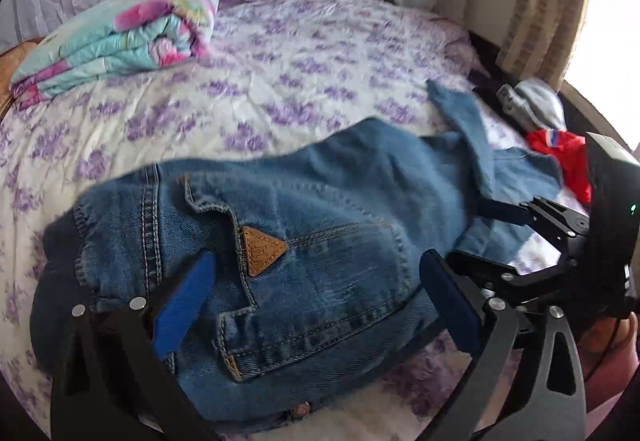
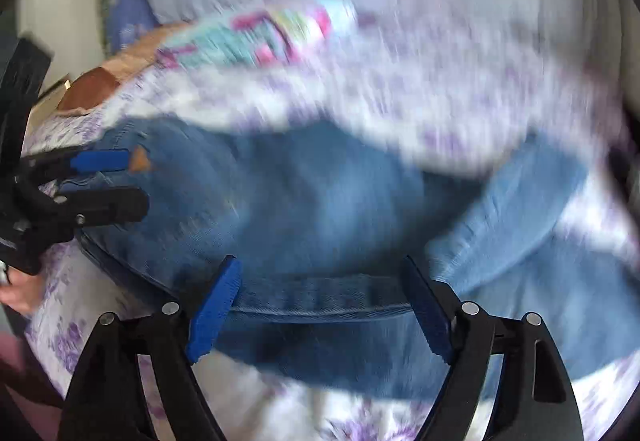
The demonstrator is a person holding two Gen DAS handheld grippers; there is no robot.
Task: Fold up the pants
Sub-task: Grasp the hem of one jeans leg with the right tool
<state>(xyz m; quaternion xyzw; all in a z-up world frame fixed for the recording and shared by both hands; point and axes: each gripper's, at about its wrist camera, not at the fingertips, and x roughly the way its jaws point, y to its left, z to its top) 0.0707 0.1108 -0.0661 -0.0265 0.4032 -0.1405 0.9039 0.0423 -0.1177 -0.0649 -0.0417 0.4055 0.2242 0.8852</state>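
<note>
Blue jeans (image 1: 340,181) lie across the bed, back pocket up, with a brown triangular leather patch (image 1: 264,249) showing. My left gripper (image 1: 316,297) is open over the pocket end, its blue pads wide apart and not pressing on the denim. My right gripper (image 2: 322,305) is also open, straddling a stitched seam of the jeans (image 2: 320,193) near the bed's front edge; that view is blurred. Each gripper appears in the other's view: the right gripper (image 1: 470,233) over the leg part, the left gripper (image 2: 120,181) by the patch.
The bed sheet (image 1: 280,61) is white with purple flowers. A folded pink-and-turquoise blanket (image 1: 120,37) sits at the far left. Red and grey clothes (image 1: 560,153) are heaped at the right edge, below a beige curtain (image 1: 540,1).
</note>
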